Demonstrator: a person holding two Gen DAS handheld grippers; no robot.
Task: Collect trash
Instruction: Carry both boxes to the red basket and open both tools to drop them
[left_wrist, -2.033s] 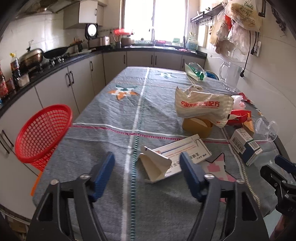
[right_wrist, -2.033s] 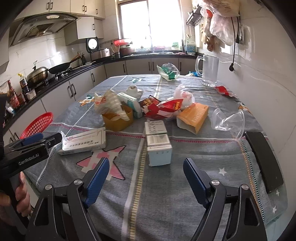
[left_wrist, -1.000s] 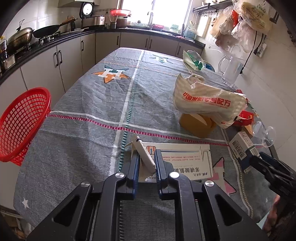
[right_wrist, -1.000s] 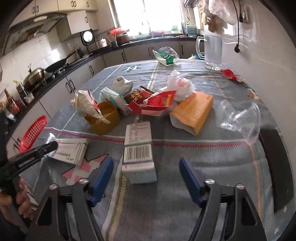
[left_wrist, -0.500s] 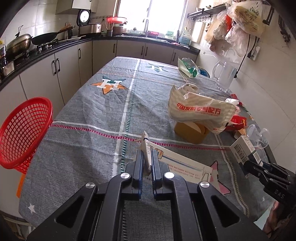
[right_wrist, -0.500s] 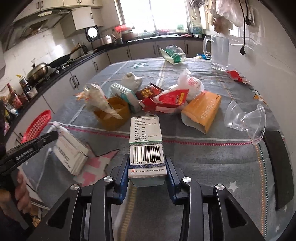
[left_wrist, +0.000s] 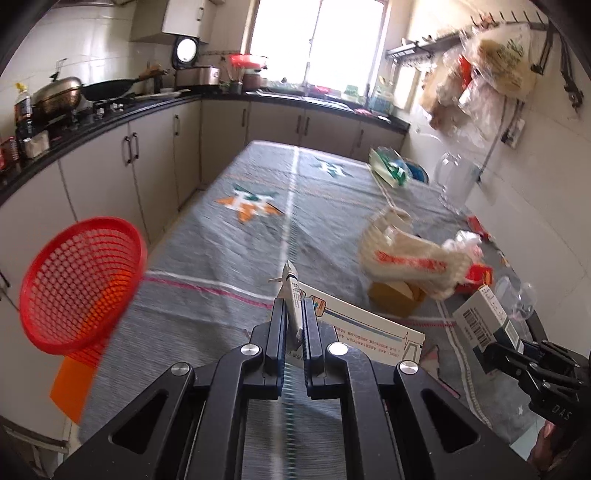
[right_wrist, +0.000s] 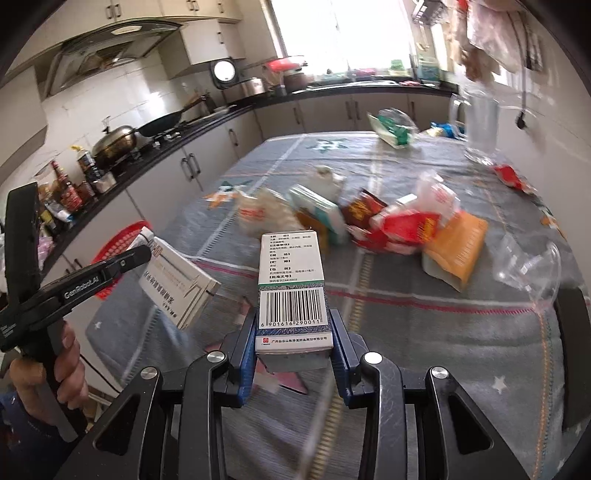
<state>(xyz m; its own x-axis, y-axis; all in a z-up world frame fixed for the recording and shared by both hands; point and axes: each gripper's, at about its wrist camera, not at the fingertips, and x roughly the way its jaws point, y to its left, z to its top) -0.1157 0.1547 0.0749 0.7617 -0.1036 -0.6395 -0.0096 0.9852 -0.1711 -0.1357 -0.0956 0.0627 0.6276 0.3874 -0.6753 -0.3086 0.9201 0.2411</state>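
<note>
Basket (left_wrist: 79, 284) is hanging off the table's (left_wrist: 207, 258) left edge; litter pile (right_wrist: 369, 221) is lying ahead of my barcoded carton (right_wrist: 291, 291); jug (right_wrist: 480, 125) is standing behind, far right.

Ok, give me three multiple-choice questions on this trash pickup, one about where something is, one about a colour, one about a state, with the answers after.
1. Where is the mesh basket?
A. Off the table's left edge in the left wrist view
B. On the table's middle
C. On the stove

2. What colour is that basket?
A. Blue
B. Red
C. White

3. What is the state of the right gripper?
A. Open and empty
B. Shut on nothing
C. Shut on the barcoded box

Answers:
1 A, it sits beyond the tablecloth edge, by the cabinets.
2 B, its mesh is plainly red.
3 C, both pads press the box's sides; the left gripper likewise pinches the flat white carton.
</note>
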